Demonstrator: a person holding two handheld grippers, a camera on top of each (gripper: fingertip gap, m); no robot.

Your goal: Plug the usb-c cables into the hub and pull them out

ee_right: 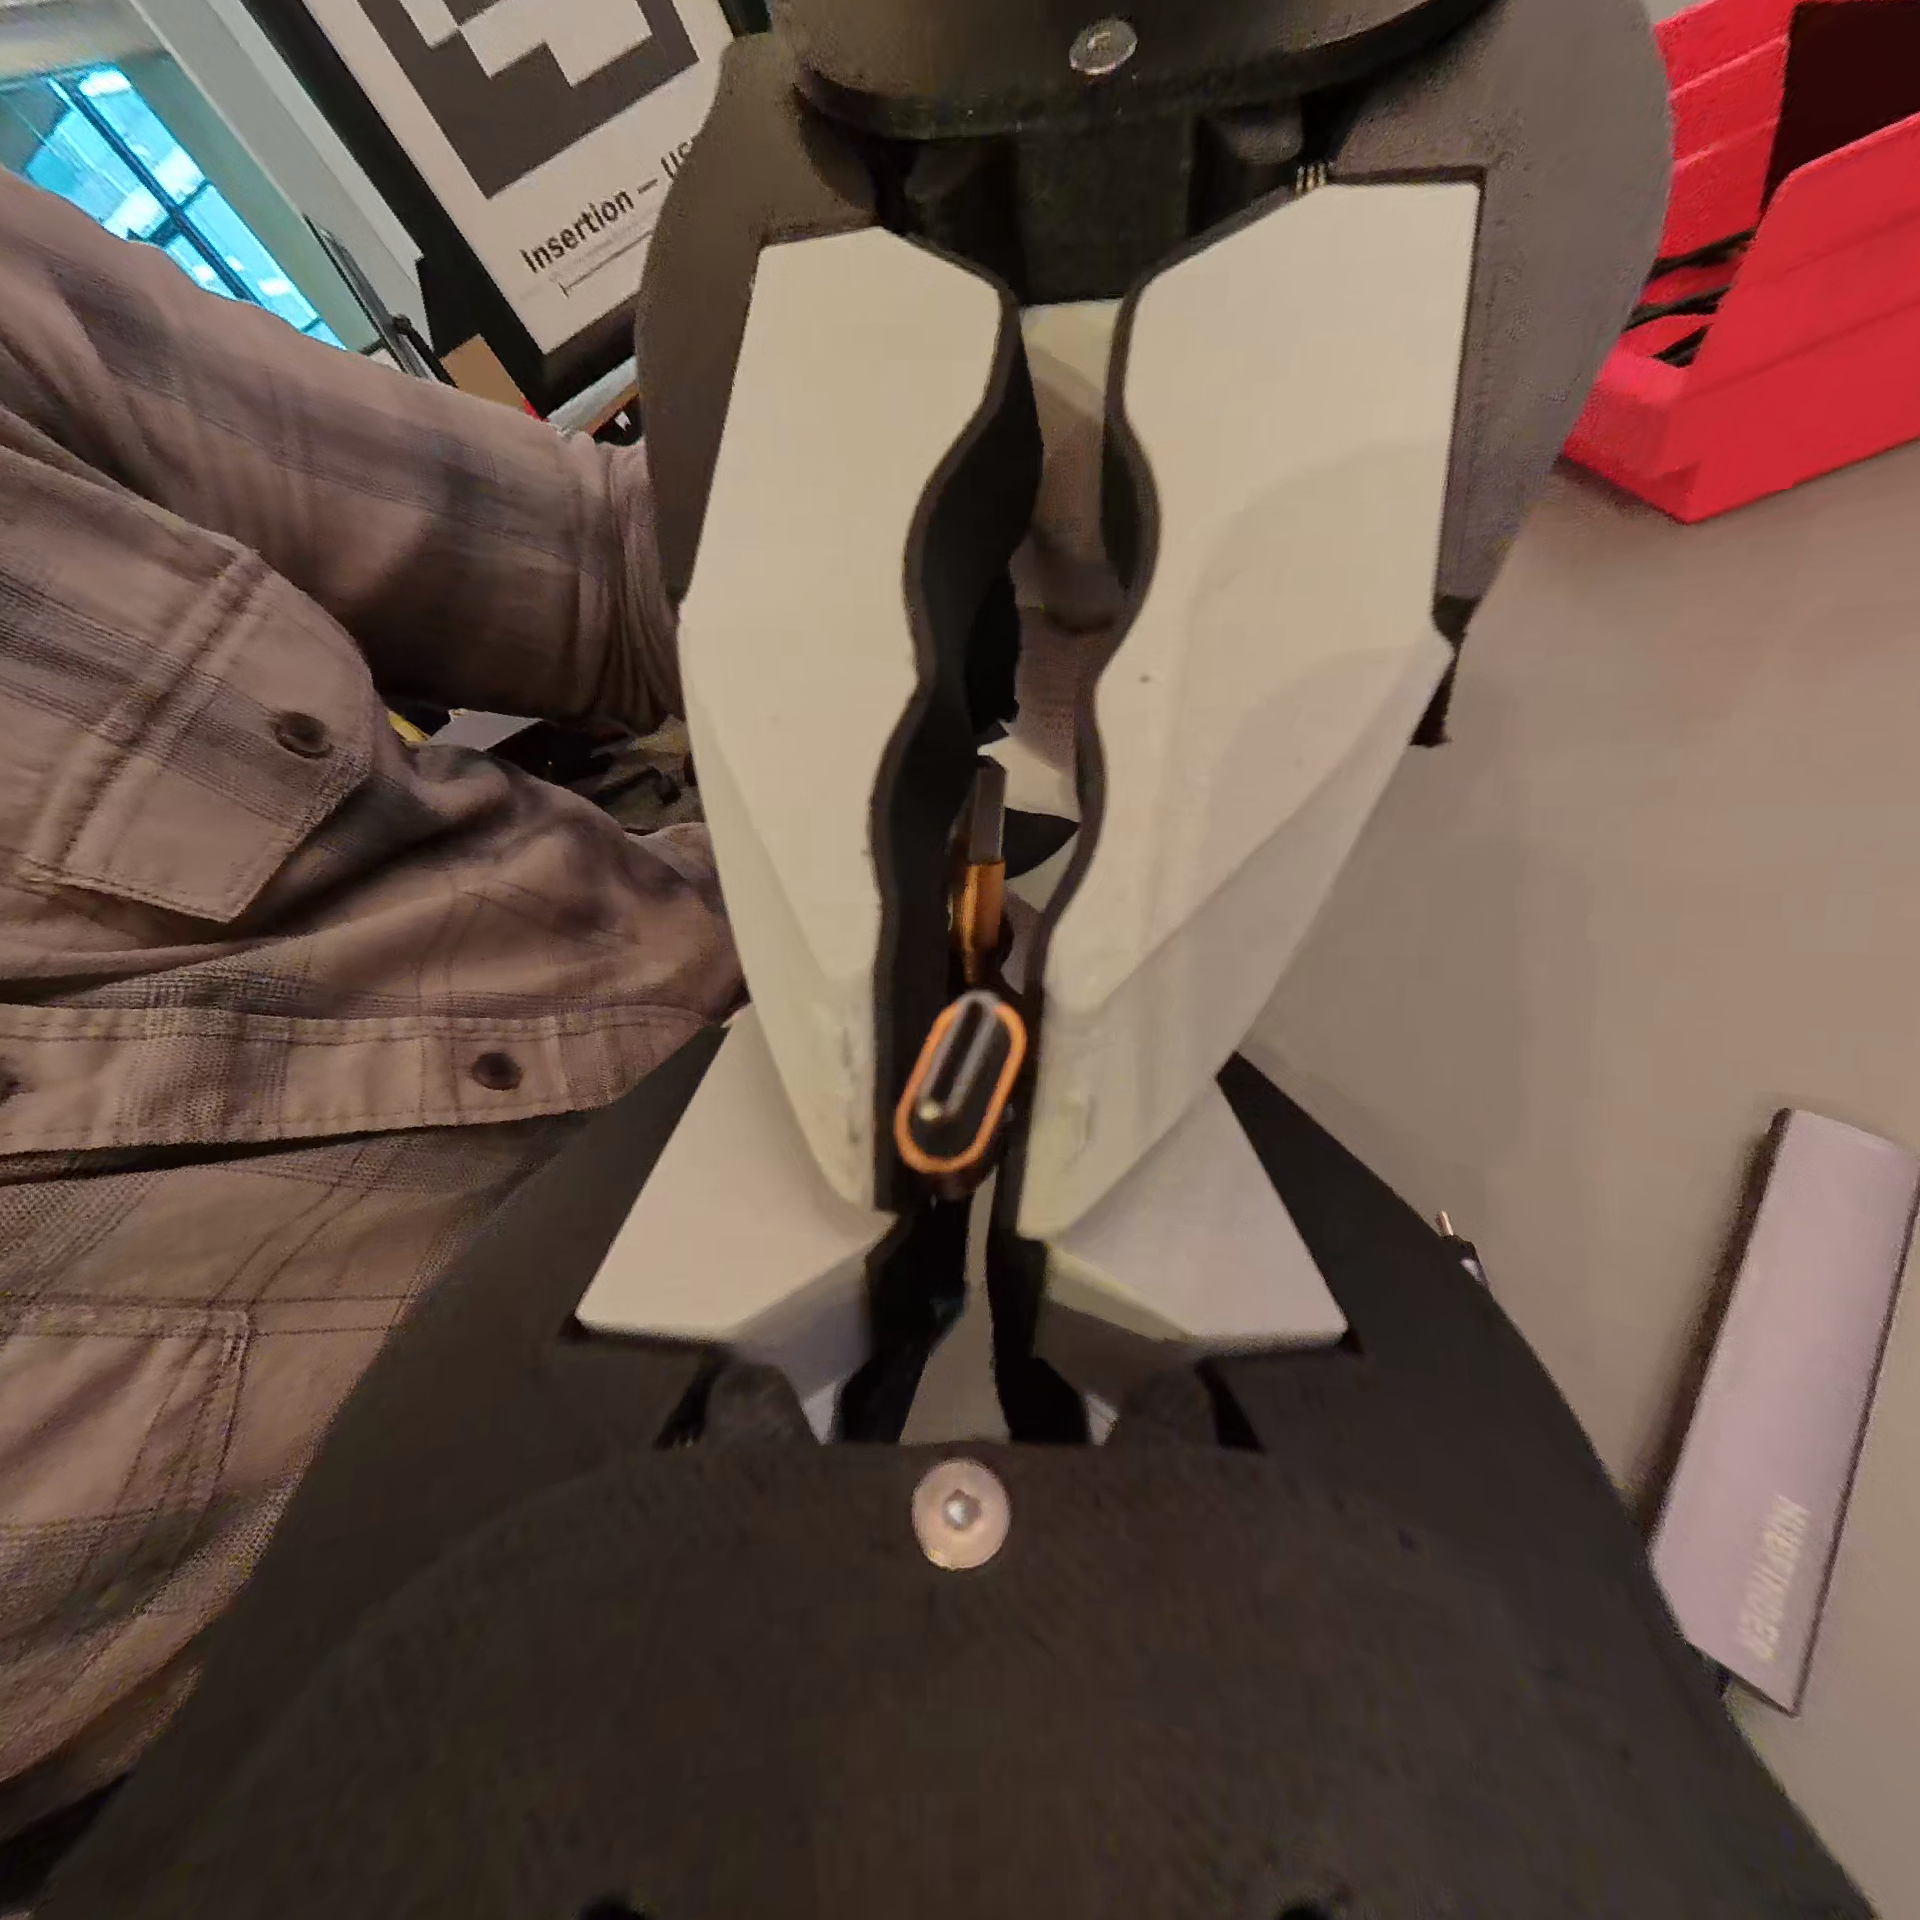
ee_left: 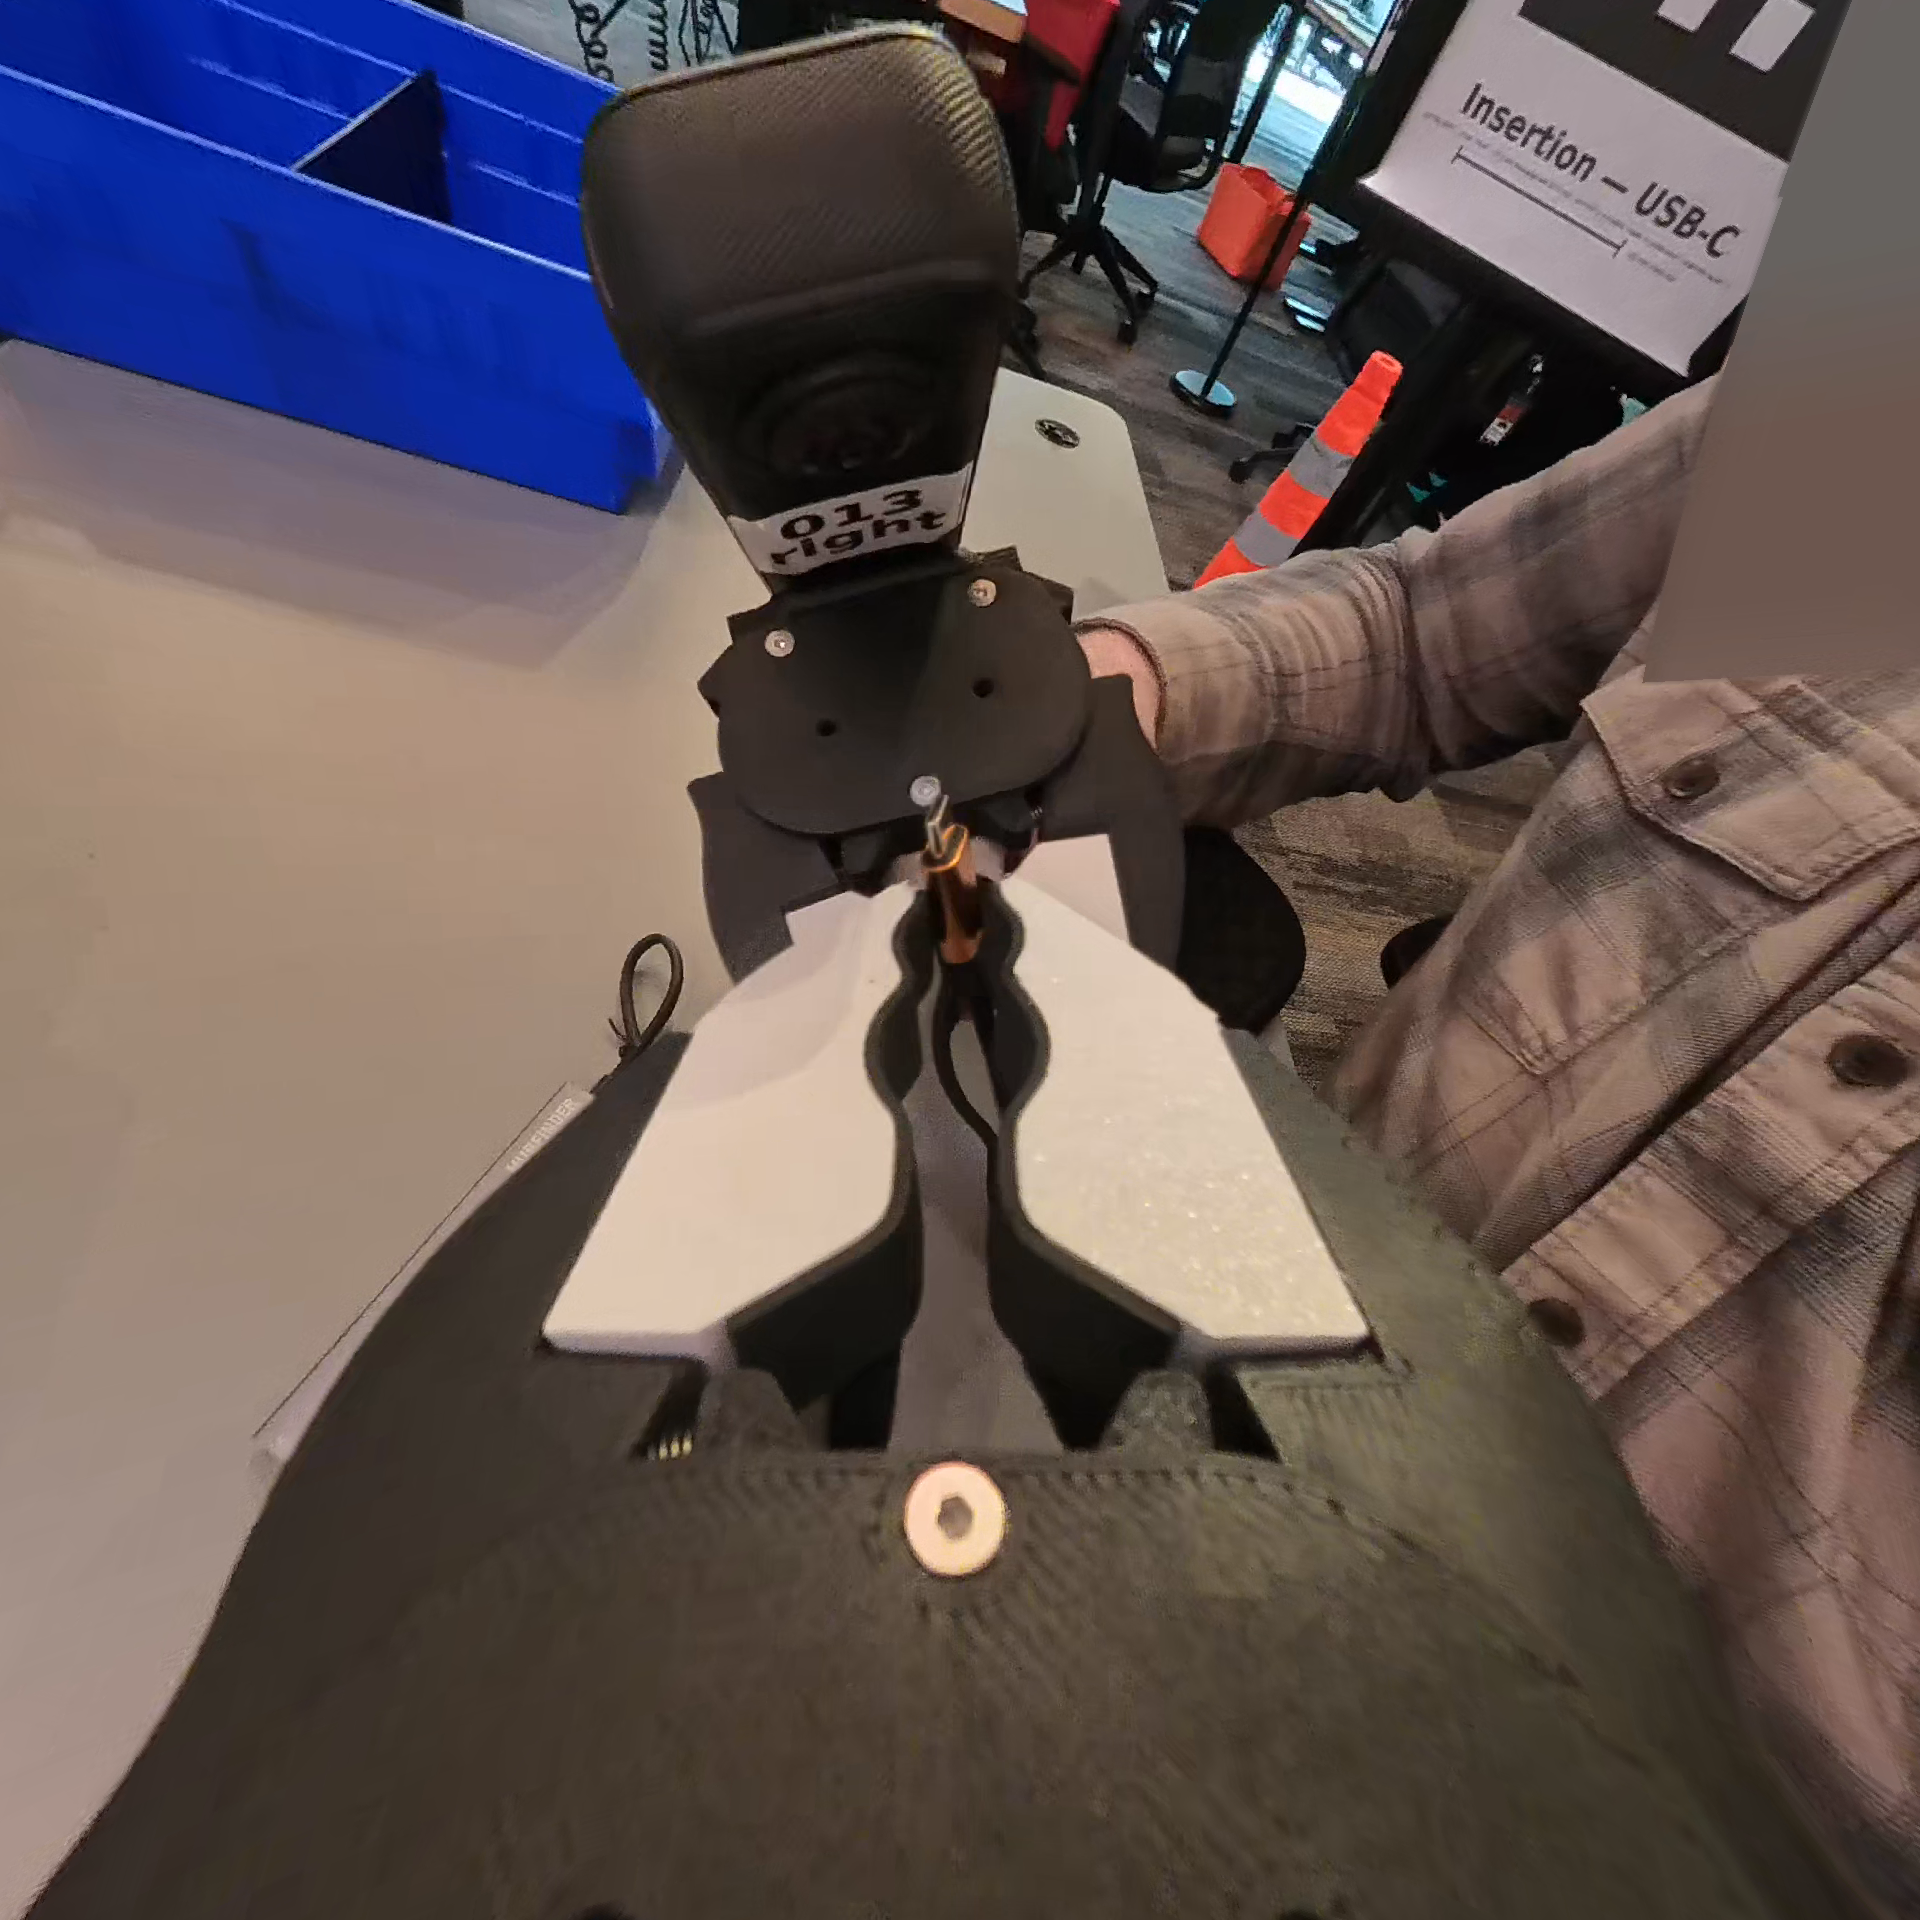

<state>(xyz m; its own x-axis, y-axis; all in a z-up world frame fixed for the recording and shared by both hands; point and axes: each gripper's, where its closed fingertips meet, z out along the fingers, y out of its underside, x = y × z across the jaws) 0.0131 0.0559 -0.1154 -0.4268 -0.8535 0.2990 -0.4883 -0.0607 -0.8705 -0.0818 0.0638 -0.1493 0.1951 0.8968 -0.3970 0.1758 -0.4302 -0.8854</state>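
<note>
My left gripper [ee_left: 951, 914] is shut on an orange USB-C plug [ee_left: 953, 930] whose metal tip points at the right gripper [ee_left: 951, 857], which faces it tip to tip. In the right wrist view the left gripper [ee_right: 961, 1195] comes in from the top over my right fingers, and its plug [ee_right: 961, 1081] faces the camera. My right gripper [ee_right: 977, 935] has its tips hidden, with the jaws nearly together. A second orange plug [ee_right: 977, 914] shows in the gap, pointing away. The grey hub [ee_right: 1787, 1403] lies on the table to the right, and its edge [ee_left: 542, 1135] shows beside the left gripper.
The grey table [ee_left: 260, 831] holds a blue bin [ee_left: 260, 239] at the far left and a red bin [ee_right: 1766, 312] at the far right. A person's plaid sleeve [ee_left: 1455, 644] and shirt are close by. A black cord loop [ee_left: 649, 987] lies by the hub. My hands' fingertips stand some 9 cm from each other.
</note>
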